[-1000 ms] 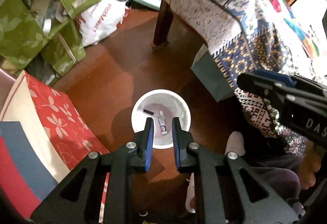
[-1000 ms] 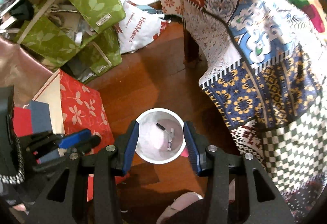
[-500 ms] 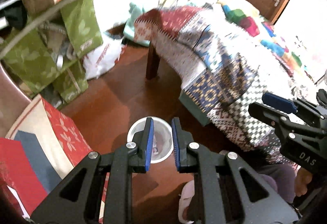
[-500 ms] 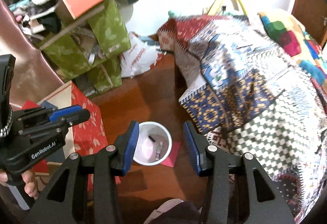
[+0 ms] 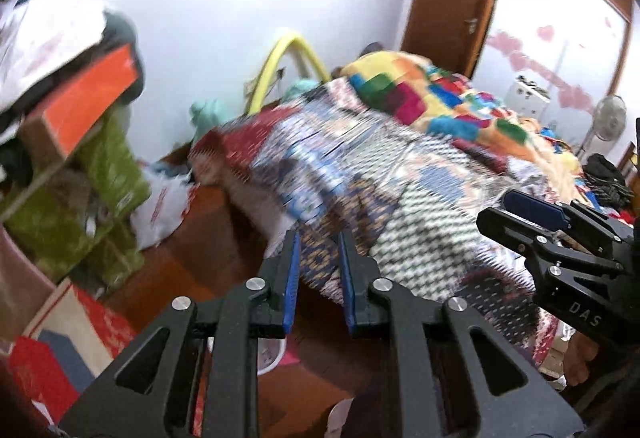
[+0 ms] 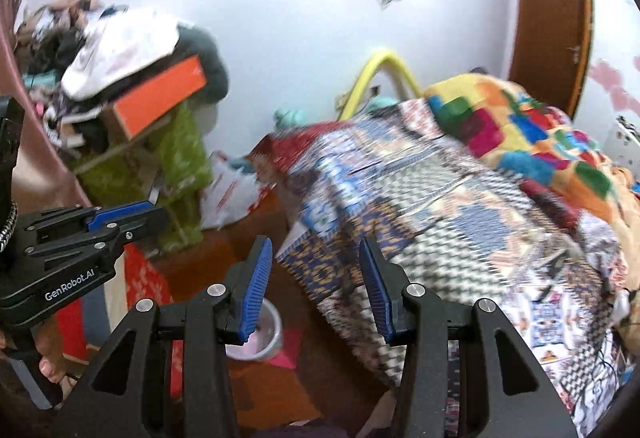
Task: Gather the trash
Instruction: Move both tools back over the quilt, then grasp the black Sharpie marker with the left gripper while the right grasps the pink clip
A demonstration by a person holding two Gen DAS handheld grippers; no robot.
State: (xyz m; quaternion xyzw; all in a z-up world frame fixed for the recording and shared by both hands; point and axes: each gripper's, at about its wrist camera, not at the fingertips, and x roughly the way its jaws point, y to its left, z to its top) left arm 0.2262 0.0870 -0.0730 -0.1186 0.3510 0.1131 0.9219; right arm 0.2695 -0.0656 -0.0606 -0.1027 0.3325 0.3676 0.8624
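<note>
Left wrist view: my left gripper (image 5: 318,278) is empty, its jaws narrow and opening. The white trash bucket (image 5: 272,356) sits on the floor beneath, mostly hidden.

Right wrist view: my right gripper (image 6: 316,286) stands partly open, empty. The bucket (image 6: 260,334) looks light, stiff plastic (grip the rim).

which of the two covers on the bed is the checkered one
The patchwork cover hanging over the bed's near edge; the far blanket is bright solid colour blocks.
</note>
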